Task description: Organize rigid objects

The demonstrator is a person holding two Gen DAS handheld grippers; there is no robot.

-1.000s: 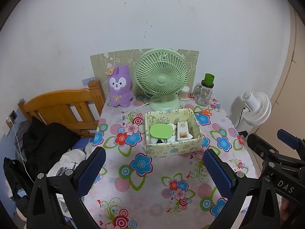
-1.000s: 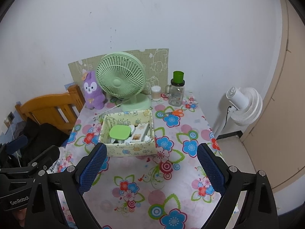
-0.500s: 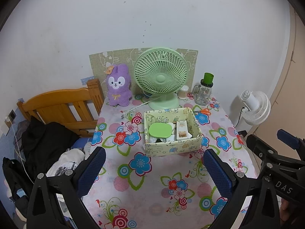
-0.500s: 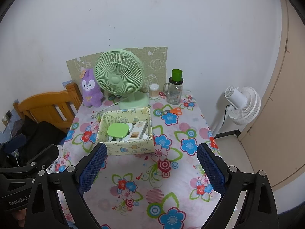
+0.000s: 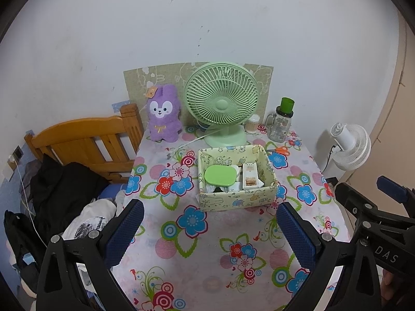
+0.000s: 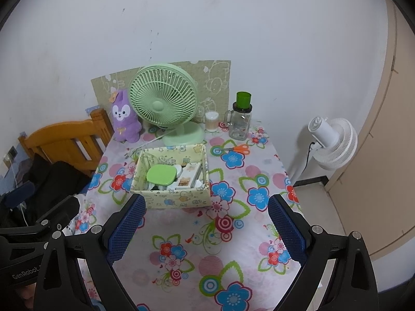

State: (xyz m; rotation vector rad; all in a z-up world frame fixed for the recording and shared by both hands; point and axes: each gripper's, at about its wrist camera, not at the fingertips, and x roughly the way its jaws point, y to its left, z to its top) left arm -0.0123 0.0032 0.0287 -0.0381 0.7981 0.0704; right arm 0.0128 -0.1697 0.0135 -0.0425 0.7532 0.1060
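Both the left gripper (image 5: 210, 229) and right gripper (image 6: 206, 224) hung wide open and empty, the patterned box (image 5: 236, 178) ahead of their fingertips.

the near half of the tabletop (image 5: 197, 256) lies bare under its flowered cloth, open room for either claw coming in low. mid-tabletop stands the patterned box (image 5: 237, 199), its walls upright and its inside crowded by a green lid (image 5: 220, 175) and a white carton (image 5: 250, 176) (little free room between them). behind the box the green fan (image 5: 221, 103) blocks the back edge, with its white cord (image 5: 192, 142) trailing on the cloth to the left. the purple plush rabbit (image 5: 163, 116) fills the back left corner; the glass jar (image 5: 281, 123), a small container (image 5: 253, 124) and orange scissors (image 5: 281, 150) fill the back right. strips of cloth are free on both sides of the box. left of the tabletop, a wooden bed frame (image 5: 85, 140) stands close.
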